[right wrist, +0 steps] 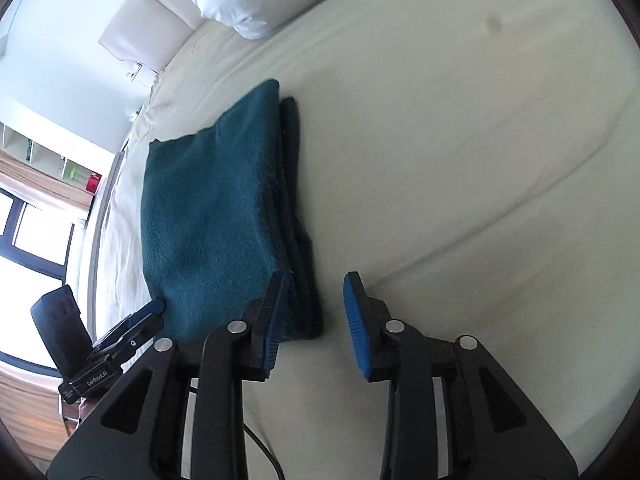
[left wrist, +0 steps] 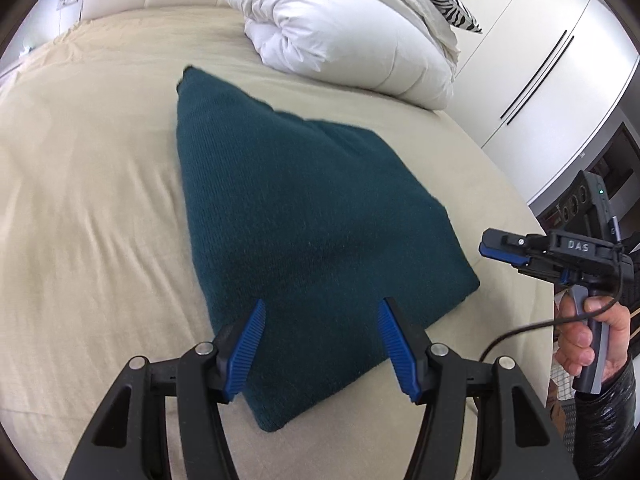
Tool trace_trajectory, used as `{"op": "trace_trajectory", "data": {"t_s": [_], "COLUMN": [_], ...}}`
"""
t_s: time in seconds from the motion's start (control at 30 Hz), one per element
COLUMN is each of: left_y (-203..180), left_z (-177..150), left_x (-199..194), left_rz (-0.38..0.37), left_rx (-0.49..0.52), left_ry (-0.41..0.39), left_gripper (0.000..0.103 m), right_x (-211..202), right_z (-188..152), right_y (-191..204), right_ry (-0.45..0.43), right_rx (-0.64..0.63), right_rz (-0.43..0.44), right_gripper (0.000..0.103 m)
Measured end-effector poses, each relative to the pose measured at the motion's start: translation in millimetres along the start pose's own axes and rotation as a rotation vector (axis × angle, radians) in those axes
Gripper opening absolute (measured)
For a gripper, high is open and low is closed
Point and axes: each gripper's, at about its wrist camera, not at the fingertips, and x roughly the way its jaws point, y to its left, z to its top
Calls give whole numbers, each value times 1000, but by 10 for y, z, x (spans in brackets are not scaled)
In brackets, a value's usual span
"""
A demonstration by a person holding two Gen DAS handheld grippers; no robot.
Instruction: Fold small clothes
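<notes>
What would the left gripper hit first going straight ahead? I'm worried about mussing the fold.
Probably the folded teal garment: the open left gripper points across it. Height above it is unclear.

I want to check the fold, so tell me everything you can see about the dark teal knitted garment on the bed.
The dark teal knitted garment is a soft, fine-ribbed knit, folded into a flat rough rectangle with several layers stacked along one edge. It lies on the beige bed sheet, apart from the white duvet. The left gripper is open over its near corner; the right gripper is open beside its layered edge. Neither grips it.
</notes>
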Motion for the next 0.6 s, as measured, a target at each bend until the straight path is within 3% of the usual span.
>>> {"op": "trace_trajectory", "data": {"t_s": [0.1,0.3,0.47,0.53,0.6], "left_y": [-12,-64,41,114,212], "left_z": [128,631,1068,1194,1252], "left_x": [-108,90,395,522,721], "left_rz": [2,46,155,188,207], "left_rx": [0,38,69,72,59], "left_ry": [-58,-84,-114,-103,-33], "left_gripper": [62,62,62,62,62], "right_x": [-51,455,300,216,164], "right_z": [112,-21,-18,75,286], "right_y": [138,74,38,140,323], "right_ry": [-16,92,102,106,79], "right_rx": [-46,-83,-90,-110,-146], "right_rz": [99,50,89,105,169], "right_gripper": [29,24,24,28,28]}}
